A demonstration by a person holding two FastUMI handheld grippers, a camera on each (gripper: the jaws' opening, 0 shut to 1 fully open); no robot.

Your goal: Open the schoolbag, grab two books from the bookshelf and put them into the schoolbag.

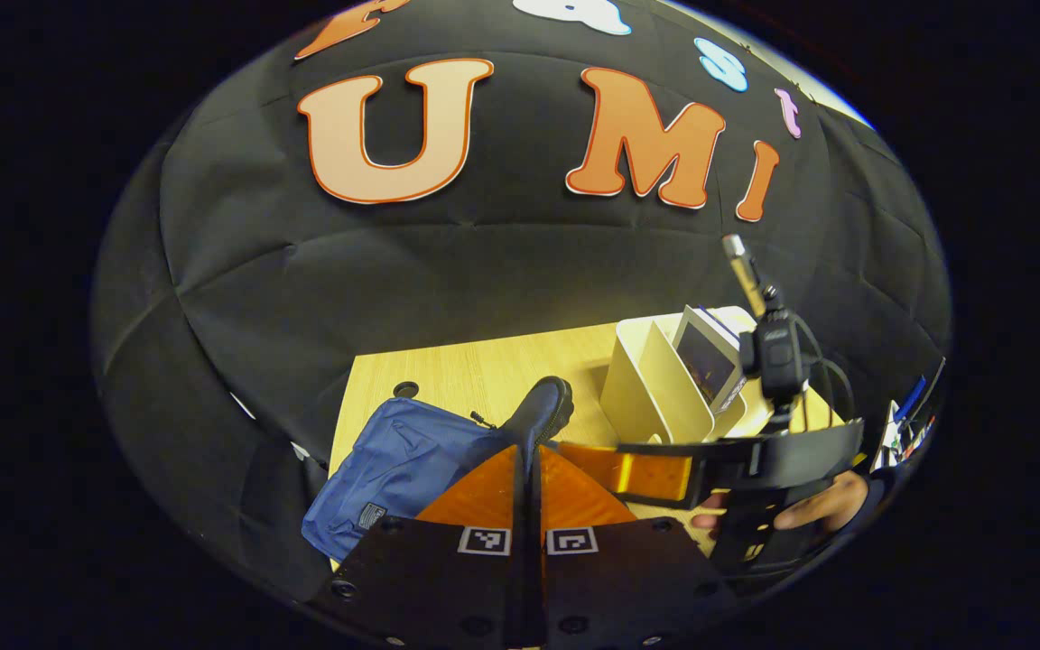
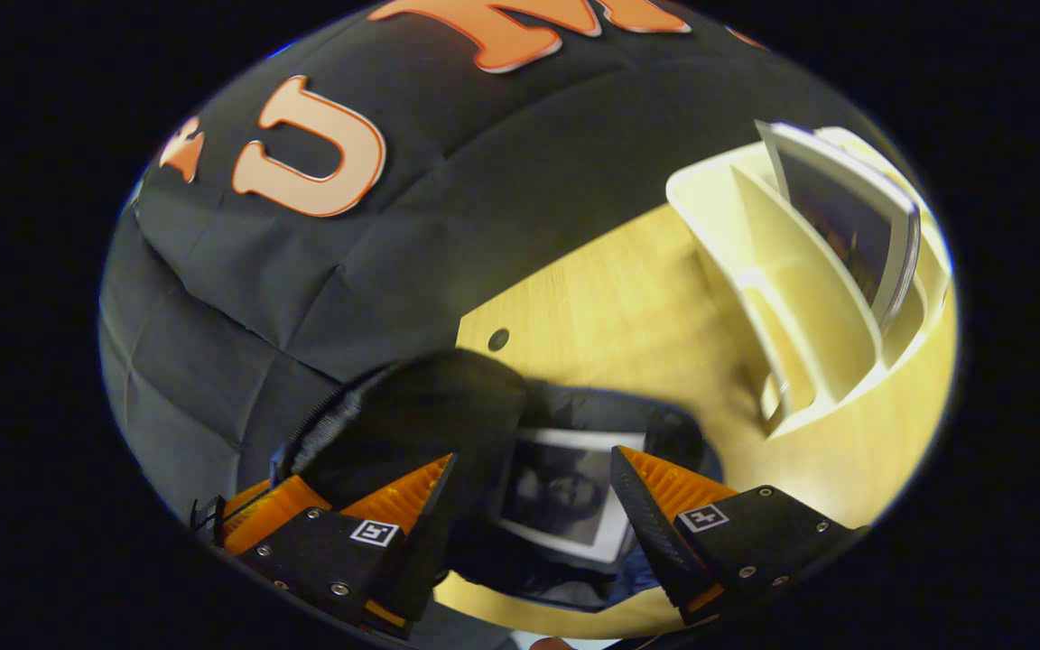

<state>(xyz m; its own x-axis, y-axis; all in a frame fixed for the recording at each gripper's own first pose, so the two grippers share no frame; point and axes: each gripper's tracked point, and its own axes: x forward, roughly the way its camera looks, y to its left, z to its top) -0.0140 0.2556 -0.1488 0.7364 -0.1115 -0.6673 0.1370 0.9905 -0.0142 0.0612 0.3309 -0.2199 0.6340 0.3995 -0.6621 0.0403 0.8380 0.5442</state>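
The blue schoolbag [image 1: 403, 460] lies on the wooden table [image 1: 484, 370]. My left gripper [image 1: 527, 449] is shut on the bag's black opening flap [image 1: 543, 406] and holds it lifted. In the right gripper view the raised flap [image 2: 430, 406] arches over the open bag, and a book [image 2: 565, 496] lies inside it. My right gripper [image 2: 533, 478] stands open just above that book, one finger on either side and clear of it. The cream bookshelf [image 2: 800, 298] to the right holds another book [image 2: 854, 226] upright. The right gripper [image 1: 610, 469] also appears in the left gripper view.
A hand [image 1: 827, 506] holds the right gripper, which carries a black camera unit [image 1: 777, 357]. The bookshelf [image 1: 664, 388] stands close to the bag on the right. The table has a small round hole [image 2: 498, 339] near its back edge. Black cloth walls the booth behind.
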